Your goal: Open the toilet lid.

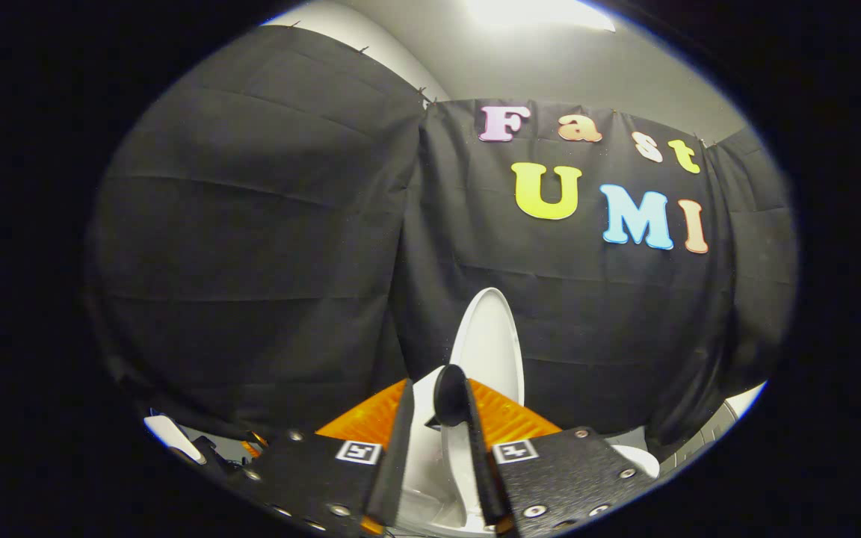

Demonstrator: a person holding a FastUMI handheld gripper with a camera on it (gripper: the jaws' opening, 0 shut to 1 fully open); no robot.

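- The toilet lid [492, 344], a white oval shell, stands raised and nearly edge-on in the lower centre of the frame, just beyond the fingertips and in front of the black cloth wall [266, 246].
- It looks like rigid moulded plastic, smooth and glossy. By that look it is probably light but slippery, and it turns on a hinge at its base, so it should swing rather than lift free.
- The best hold would likely be the thin free rim, pinched across its thickness, or a push from the underside. The hinge end gives no purchase.
- Judging from its upright pose, the opening seems largely done.
- The gripper [436, 418] sits at the bottom centre. Its fingers are set a narrow gap apart with white toilet surface showing between them. Whether they press on the lid's lower edge cannot be told.
- The toilet bowl [430, 504] shows as white porcelain low between the fingers. Its inside is mostly hidden, so any contents cannot be made out.
- A ceiling light [535, 11] glows at the top of the frame above the cloth.
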